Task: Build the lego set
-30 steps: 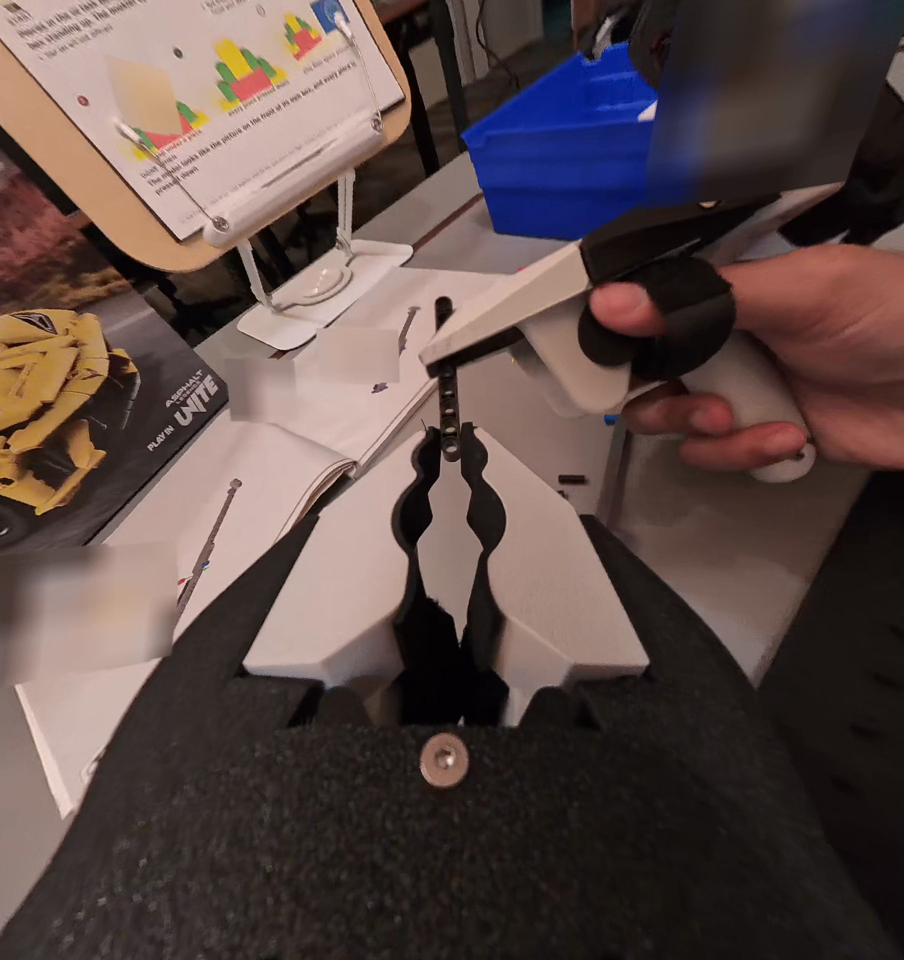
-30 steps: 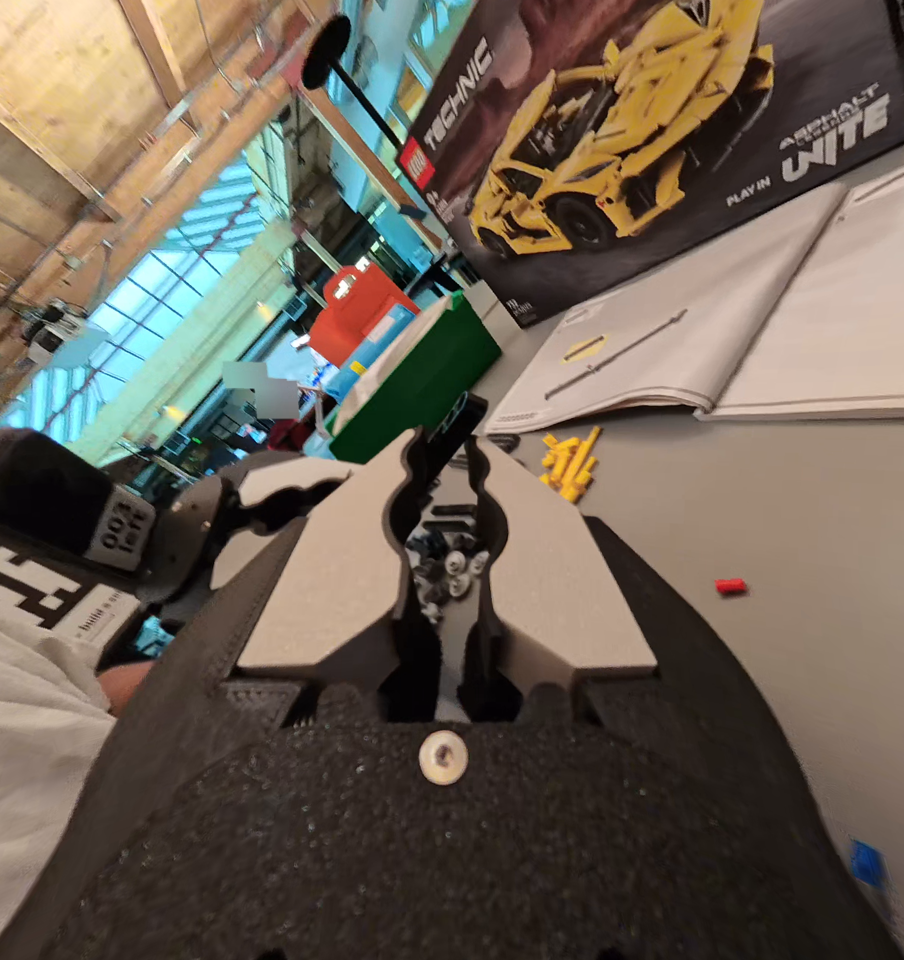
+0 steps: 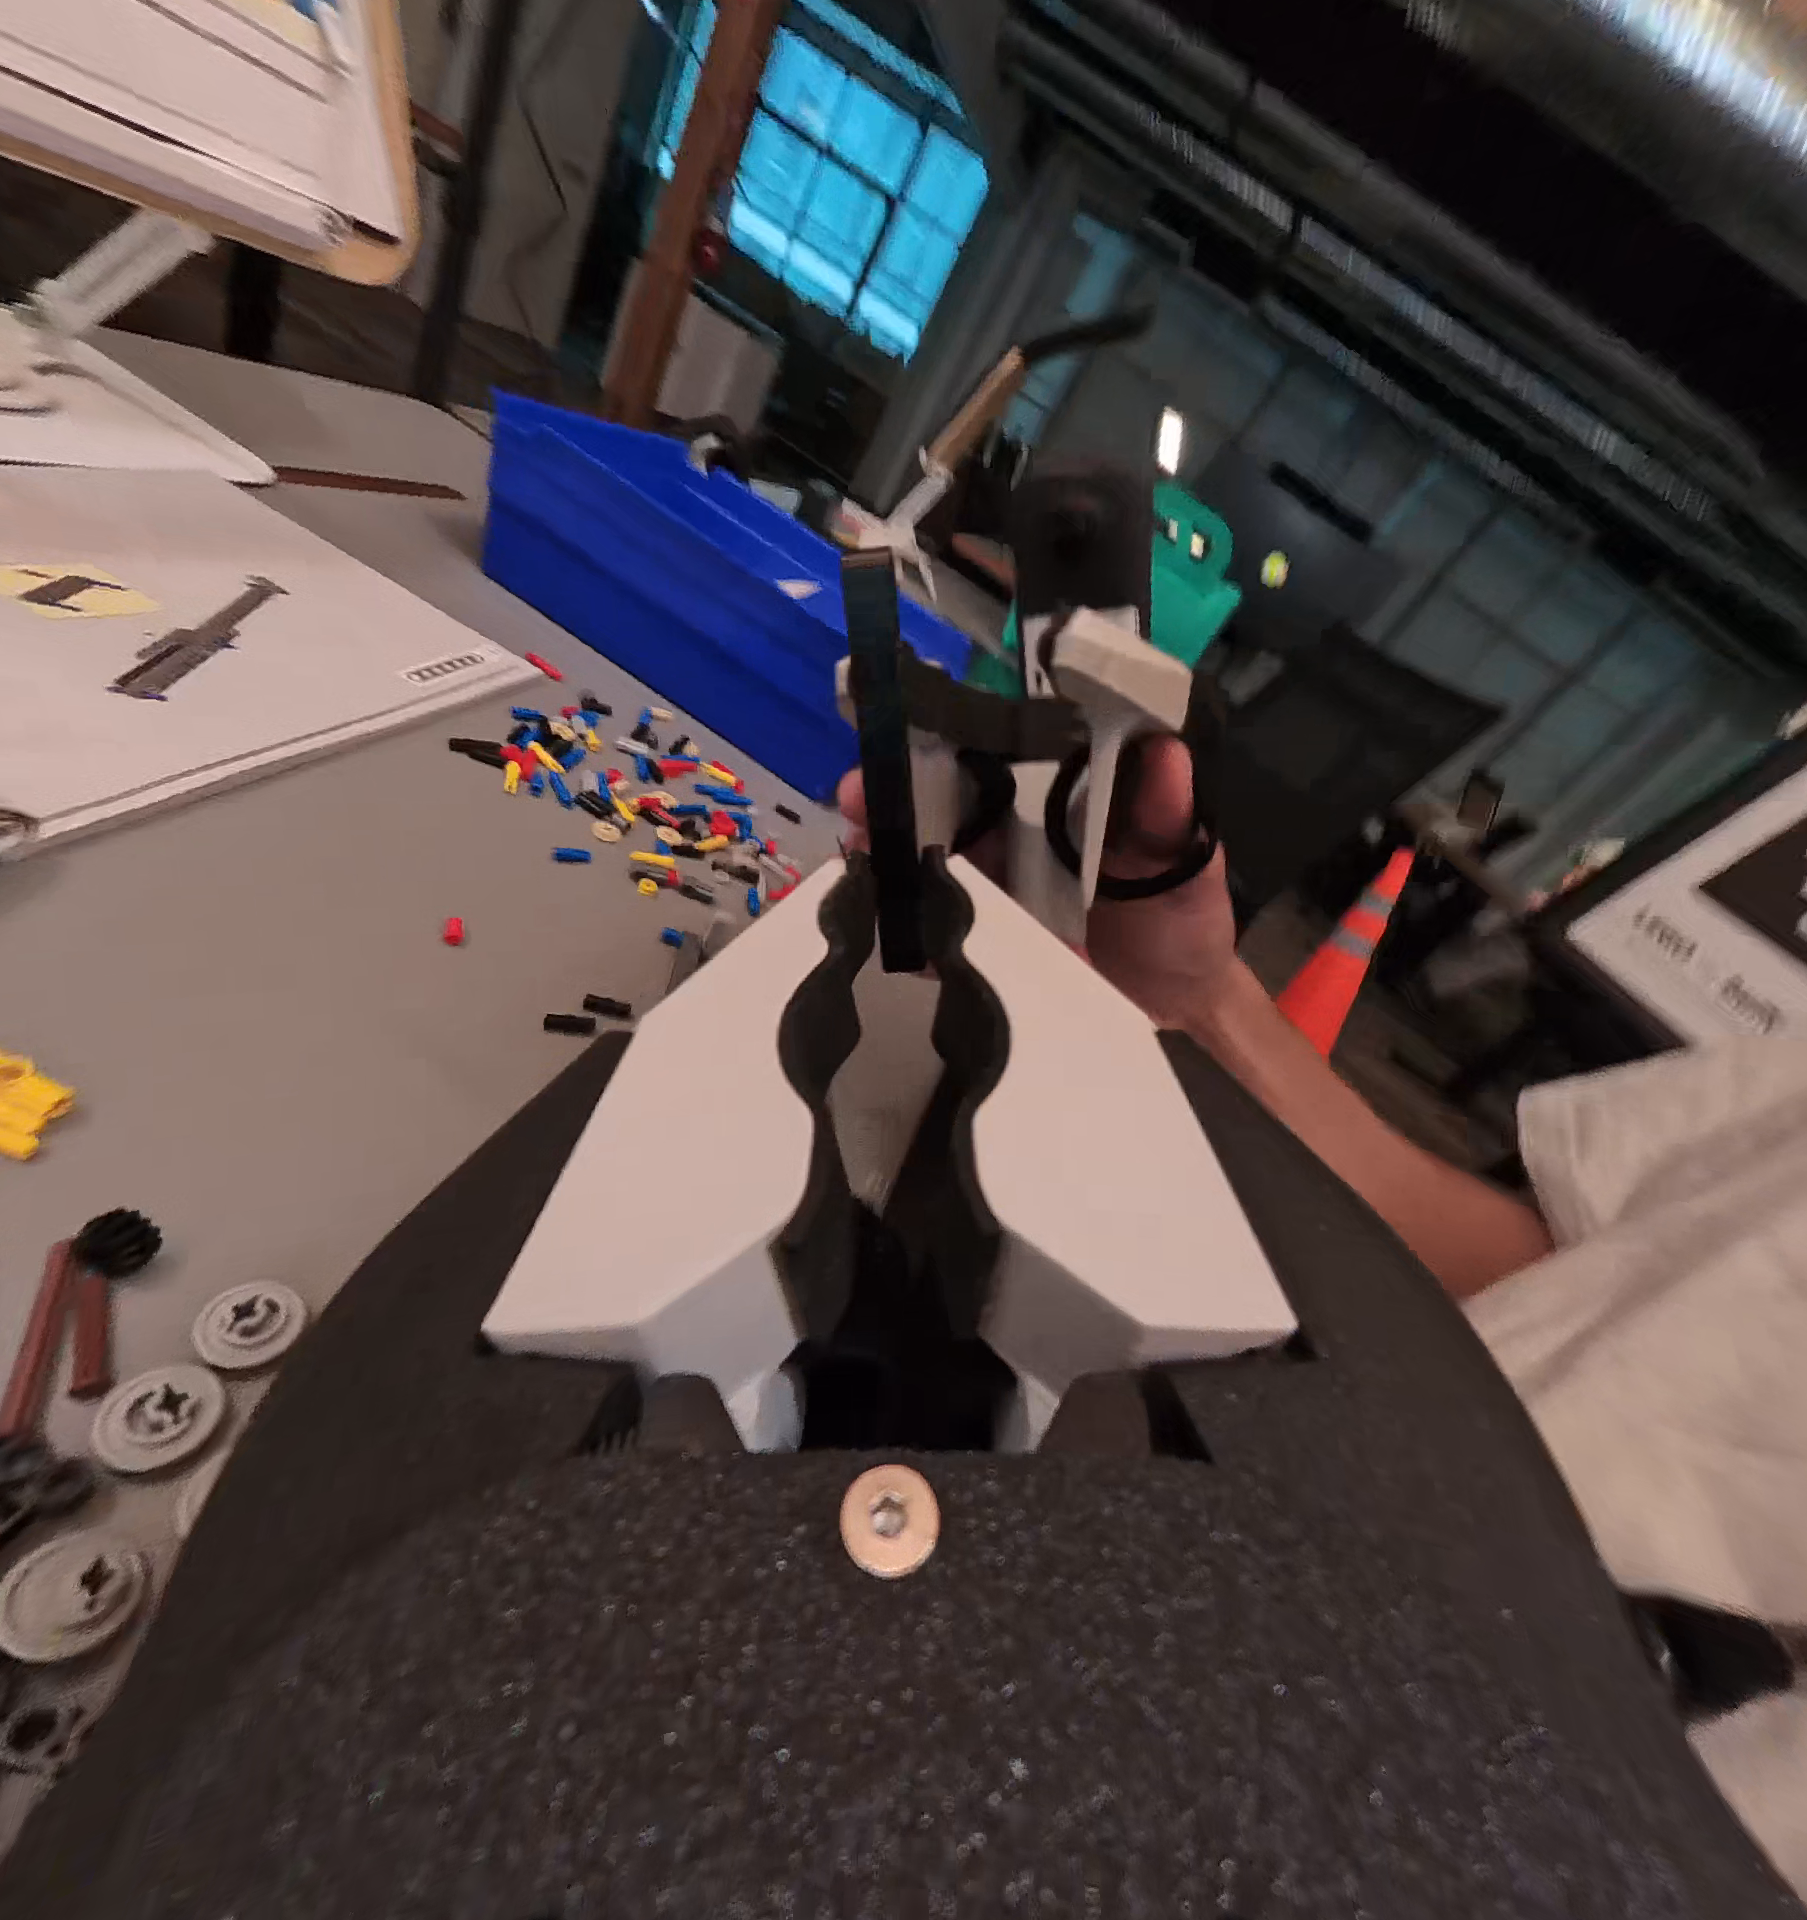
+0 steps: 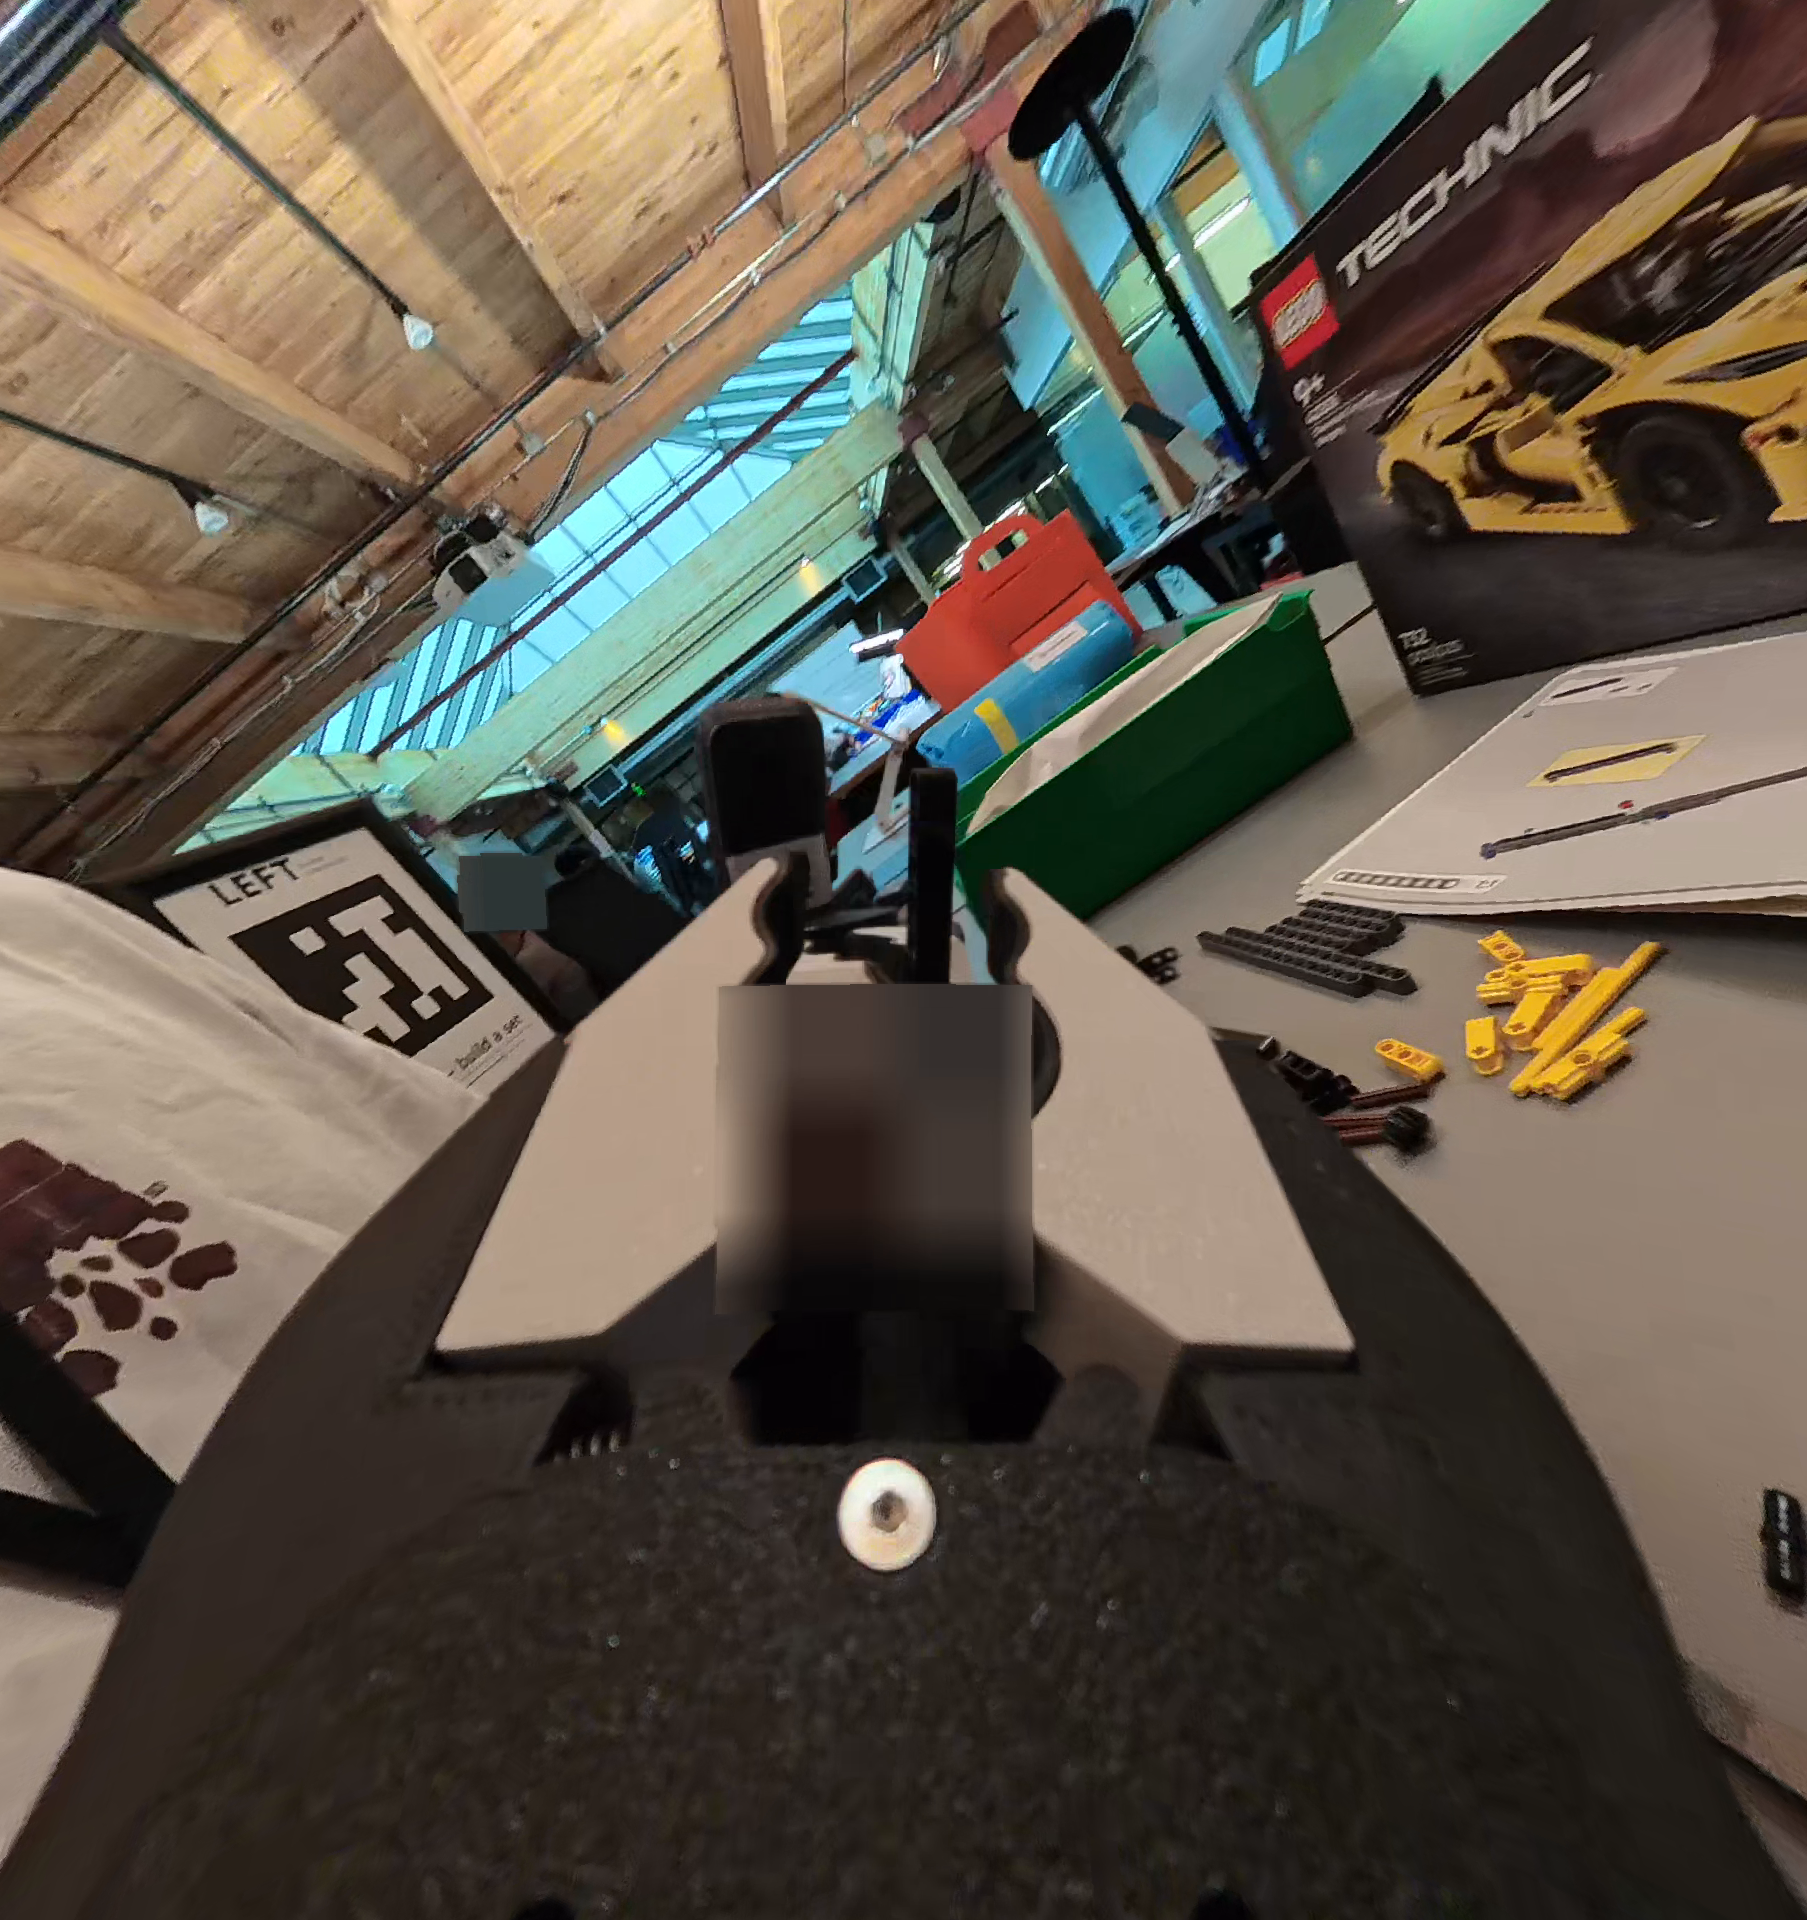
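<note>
My left gripper (image 3: 894,883) is shut on the lower end of a long black Lego beam (image 3: 878,727) and holds it upright above the grey table (image 3: 307,987). My right gripper (image 4: 894,914) is open. The same beam (image 4: 930,862) stands between its jaws, nearer the right finger (image 4: 1024,935), and a mosaic patch hides its lower part. In the left wrist view the right gripper's white body (image 3: 1117,665) and the hand holding it (image 3: 1159,914) sit just behind the beam.
On the table lie a pile of small coloured pins (image 3: 650,790), a blue bin (image 3: 670,603), an open instruction booklet (image 4: 1605,831), yellow pieces (image 4: 1543,1018), black beams (image 4: 1304,951), grey wheel hubs (image 3: 156,1418), a green bin (image 4: 1169,769) and the set box (image 4: 1605,364). Only a small space, under 4 cm, lies between the two pairs of fingers.
My right gripper, which pinched the beam's top, has opened and now has the beam loose between its jaws. Both views have swung and tilted up. My left gripper still holds the beam.
</note>
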A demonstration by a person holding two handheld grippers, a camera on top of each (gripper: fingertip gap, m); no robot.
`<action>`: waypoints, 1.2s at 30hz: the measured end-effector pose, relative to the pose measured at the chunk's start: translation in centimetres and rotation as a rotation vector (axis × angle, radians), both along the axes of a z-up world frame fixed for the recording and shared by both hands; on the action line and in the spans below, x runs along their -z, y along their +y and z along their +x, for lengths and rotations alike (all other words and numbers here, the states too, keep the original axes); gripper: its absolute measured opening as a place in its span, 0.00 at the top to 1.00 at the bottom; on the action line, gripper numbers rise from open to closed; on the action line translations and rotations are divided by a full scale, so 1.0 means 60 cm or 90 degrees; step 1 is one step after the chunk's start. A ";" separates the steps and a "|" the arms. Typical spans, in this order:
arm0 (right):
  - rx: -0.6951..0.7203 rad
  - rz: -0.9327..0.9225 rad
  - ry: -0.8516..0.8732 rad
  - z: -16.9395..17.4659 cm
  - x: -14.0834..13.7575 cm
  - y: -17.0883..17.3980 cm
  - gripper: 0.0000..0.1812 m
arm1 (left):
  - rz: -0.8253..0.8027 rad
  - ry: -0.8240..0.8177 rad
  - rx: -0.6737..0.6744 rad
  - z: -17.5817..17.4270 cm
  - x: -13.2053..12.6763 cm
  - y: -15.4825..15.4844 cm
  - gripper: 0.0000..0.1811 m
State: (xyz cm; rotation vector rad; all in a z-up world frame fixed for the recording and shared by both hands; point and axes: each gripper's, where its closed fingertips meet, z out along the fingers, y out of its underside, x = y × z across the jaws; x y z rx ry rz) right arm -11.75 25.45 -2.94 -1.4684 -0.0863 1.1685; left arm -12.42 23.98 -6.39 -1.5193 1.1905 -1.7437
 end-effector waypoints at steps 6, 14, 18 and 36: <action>0.165 -0.016 -0.358 -0.013 0.083 0.008 0.75 | -0.218 -0.073 -0.131 -0.021 -0.012 0.077 0.96; 0.384 0.042 -0.580 -0.042 0.064 0.047 0.91 | -0.297 -0.070 -0.149 -0.007 0.000 0.064 0.96; 0.393 0.035 -0.625 -0.039 0.070 0.050 0.95 | -0.305 -0.071 -0.158 -0.009 0.003 0.066 0.96; 0.381 0.033 -0.578 -0.052 0.068 0.038 0.96 | -0.249 -0.116 -0.152 -0.020 -0.031 0.103 0.96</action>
